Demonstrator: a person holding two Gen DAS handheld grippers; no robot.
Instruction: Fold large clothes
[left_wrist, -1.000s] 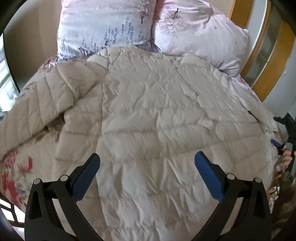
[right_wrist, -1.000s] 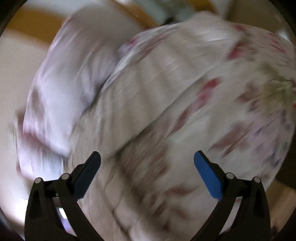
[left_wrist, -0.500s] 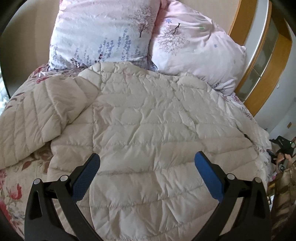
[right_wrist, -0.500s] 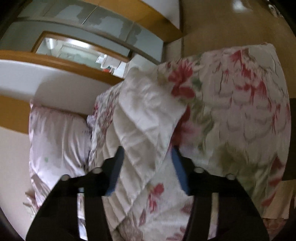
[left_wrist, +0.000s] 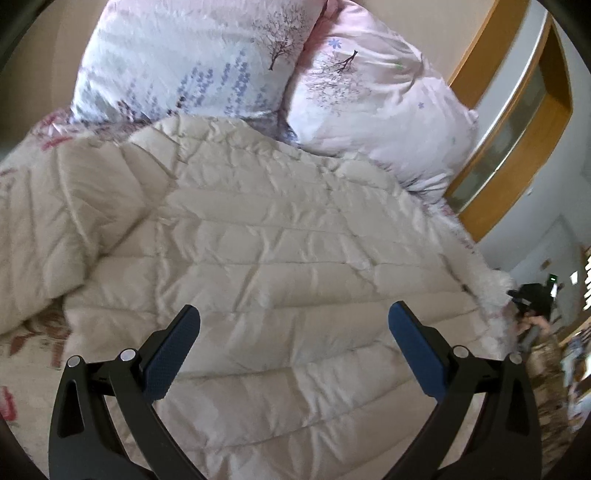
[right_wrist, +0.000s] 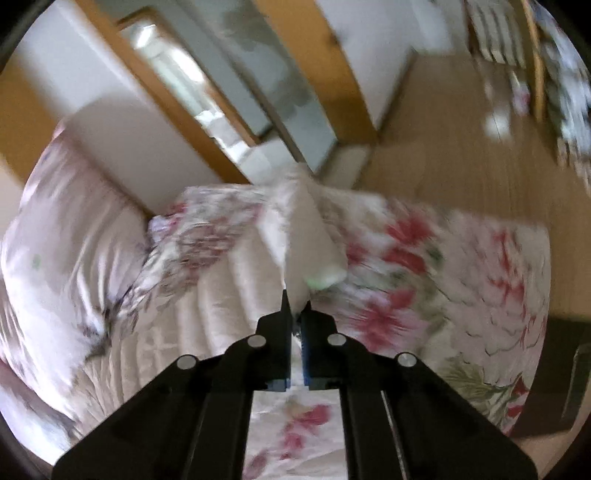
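A cream quilted down jacket lies spread on the bed, back up, with one sleeve folded in at the left. My left gripper is open and empty, hovering above the jacket's lower part. My right gripper is shut on the jacket's other sleeve and holds it lifted off the bed. In the left wrist view the right gripper shows small at the jacket's right edge.
Two floral pillows lie at the head of the bed. A floral bedspread covers the bed. A wooden wardrobe with glass panels stands at the right, and wooden floor lies beyond the bed.
My right gripper has closed on the sleeve and lifted it. My left gripper has drawn back and up from the jacket, staying open.
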